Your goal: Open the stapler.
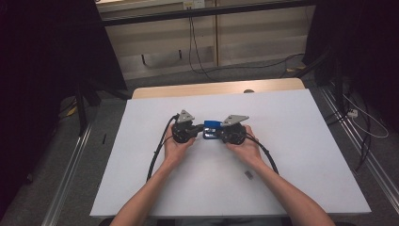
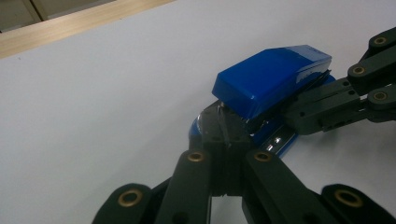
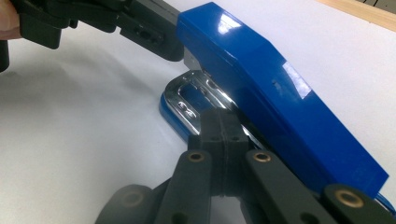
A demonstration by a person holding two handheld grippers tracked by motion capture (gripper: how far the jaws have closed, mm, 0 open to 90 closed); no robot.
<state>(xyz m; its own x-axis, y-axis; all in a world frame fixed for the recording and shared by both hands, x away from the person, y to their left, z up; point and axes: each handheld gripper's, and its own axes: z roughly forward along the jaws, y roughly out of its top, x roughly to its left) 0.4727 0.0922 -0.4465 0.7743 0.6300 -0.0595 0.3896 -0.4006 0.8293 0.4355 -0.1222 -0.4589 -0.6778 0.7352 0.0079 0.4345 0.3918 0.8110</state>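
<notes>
A blue stapler [image 1: 212,124] lies near the middle of the white table [image 1: 291,141], between my two grippers. My left gripper [image 1: 201,127] points right at it, held in the person's left hand. In the left gripper view its jaws [image 2: 225,133] are pressed together, tips at the stapler's [image 2: 271,79] front end, under the raised blue top. My right gripper [image 1: 214,134] points left; its shut jaws [image 3: 223,122] rest on the chrome base plate [image 3: 196,95] beneath the blue top [image 3: 280,93]. I cannot tell whether either tip pinches any part.
A small dark object [image 1: 248,174] lies on the table near the right forearm. A wooden strip [image 1: 216,88] runs along the table's far edge. Black cables [image 1: 157,153] trail from both grippers toward the person. Rails and cables lie on the floor at both sides.
</notes>
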